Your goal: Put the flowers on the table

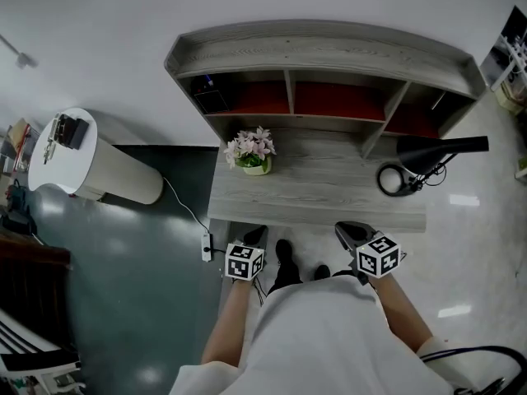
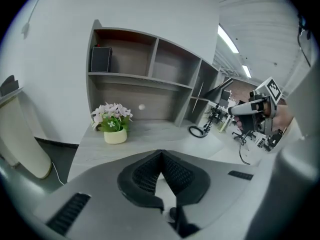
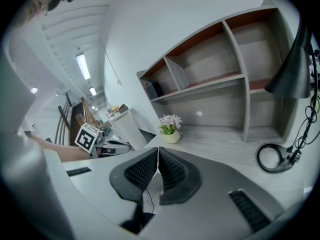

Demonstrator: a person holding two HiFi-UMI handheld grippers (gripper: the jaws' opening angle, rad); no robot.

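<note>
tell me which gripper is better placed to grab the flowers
Left, probably. The flowers stand at the left of the desk, nearly straight ahead of the left gripper; the right gripper would have to reach across. Both are shut, empty.

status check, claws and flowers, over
Left claw and right claw shut, empty, at the near edge of the table. Flowers upright on it, back left. Nothing in between; lamp far right.

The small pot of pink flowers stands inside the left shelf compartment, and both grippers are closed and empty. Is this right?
Not quite. The flower pot stands on the desktop, below the left shelf compartment, as the head view shows. The left gripper and the right gripper are indeed closed and empty.
</note>
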